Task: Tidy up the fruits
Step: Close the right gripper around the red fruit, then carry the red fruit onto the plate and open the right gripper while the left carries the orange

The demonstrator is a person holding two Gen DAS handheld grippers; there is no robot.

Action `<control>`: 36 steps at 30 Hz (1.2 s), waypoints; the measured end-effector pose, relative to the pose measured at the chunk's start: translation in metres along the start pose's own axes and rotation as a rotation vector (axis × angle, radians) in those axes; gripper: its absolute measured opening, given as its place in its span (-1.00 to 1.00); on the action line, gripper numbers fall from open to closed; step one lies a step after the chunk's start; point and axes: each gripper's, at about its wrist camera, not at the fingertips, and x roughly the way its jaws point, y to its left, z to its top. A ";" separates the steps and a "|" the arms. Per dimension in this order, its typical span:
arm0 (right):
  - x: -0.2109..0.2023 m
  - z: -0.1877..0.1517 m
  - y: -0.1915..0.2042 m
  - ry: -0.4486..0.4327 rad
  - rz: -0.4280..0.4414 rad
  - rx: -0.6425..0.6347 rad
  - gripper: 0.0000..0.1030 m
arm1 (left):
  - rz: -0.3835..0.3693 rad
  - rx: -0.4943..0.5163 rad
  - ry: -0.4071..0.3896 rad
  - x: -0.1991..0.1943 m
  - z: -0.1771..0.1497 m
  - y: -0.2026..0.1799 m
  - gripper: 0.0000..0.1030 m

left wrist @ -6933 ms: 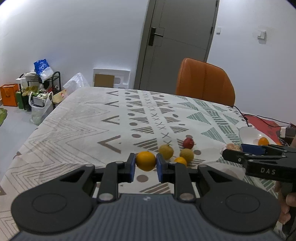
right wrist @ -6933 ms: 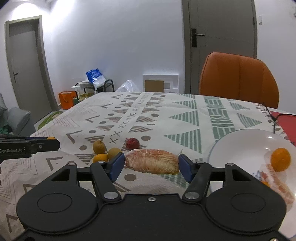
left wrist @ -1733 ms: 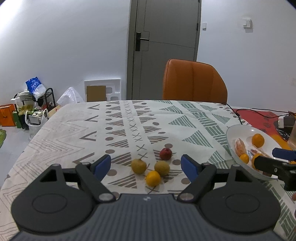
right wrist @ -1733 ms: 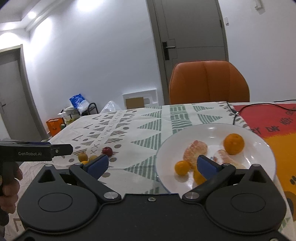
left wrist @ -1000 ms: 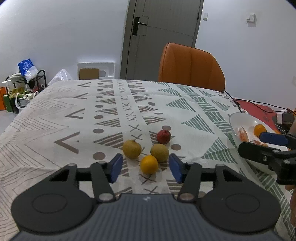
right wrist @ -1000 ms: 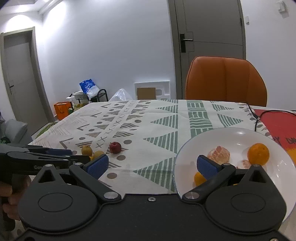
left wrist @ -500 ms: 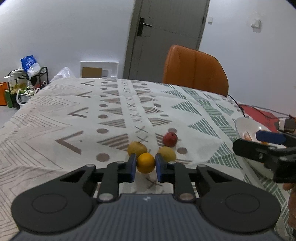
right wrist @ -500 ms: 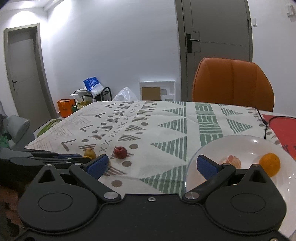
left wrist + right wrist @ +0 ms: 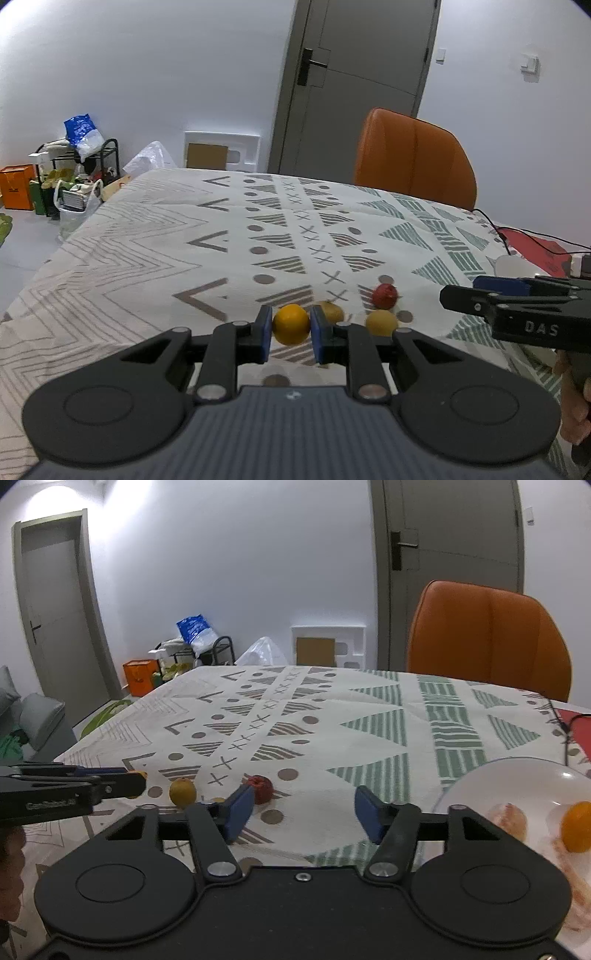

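My left gripper [image 9: 291, 328] is shut on a small orange [image 9: 291, 324] and holds it just above the patterned tablecloth. Behind it lie two yellow-green fruits [image 9: 381, 322] and a small red fruit [image 9: 385, 295]. In the right wrist view my right gripper [image 9: 303, 812] is open and empty, with the red fruit [image 9: 261, 788] by its left fingertip and a yellow-green fruit [image 9: 182, 791] further left. The white plate [image 9: 491, 779] at the right holds an orange [image 9: 577, 830] and peeled citrus pieces [image 9: 508, 821]. The left gripper [image 9: 136, 780] shows at the left edge.
An orange chair [image 9: 413, 158] stands at the table's far side. A black cable [image 9: 517, 236] and a red mat [image 9: 535, 247] lie at the right. Bags and a rack [image 9: 70, 177] stand on the floor to the left. The right gripper [image 9: 517, 295] shows at the right.
My left gripper closed on the small orange and has lifted it slightly off the cloth. My right gripper moved left from the plate toward the red fruit and narrowed its opening.
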 end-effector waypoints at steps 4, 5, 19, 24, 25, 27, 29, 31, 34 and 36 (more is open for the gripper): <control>0.010 0.004 0.004 0.016 0.021 -0.002 -0.07 | 0.021 -0.012 -0.008 -0.005 0.002 0.010 -0.60; 0.012 0.005 0.005 0.018 0.023 -0.003 -0.08 | 0.026 -0.015 -0.011 -0.006 0.002 0.013 -0.60; 0.041 0.013 0.019 0.062 0.067 -0.032 -0.20 | 0.089 -0.053 -0.030 -0.020 0.003 0.042 -0.60; 0.055 0.011 0.020 0.099 0.070 -0.036 -0.59 | 0.086 -0.058 -0.041 -0.023 0.004 0.043 -0.60; 0.053 0.010 0.020 0.095 0.070 -0.035 -0.60 | 0.085 -0.056 -0.044 -0.024 0.004 0.042 -0.60; 0.047 0.010 0.019 0.086 0.071 -0.032 -0.60 | 0.083 -0.054 -0.047 -0.025 0.004 0.042 -0.60; 0.041 0.010 0.019 0.076 0.065 -0.031 -0.60 | 0.078 -0.055 -0.047 -0.025 0.004 0.041 -0.60; 0.034 0.010 0.017 0.064 0.055 -0.031 -0.60 | 0.071 -0.054 -0.046 -0.025 0.004 0.040 -0.60; 0.023 0.010 0.014 0.048 0.043 -0.024 -0.60 | 0.054 -0.043 -0.049 -0.025 0.005 0.033 -0.60; 0.016 0.010 0.009 0.034 0.034 -0.013 -0.60 | 0.042 -0.034 -0.052 -0.026 0.006 0.029 -0.60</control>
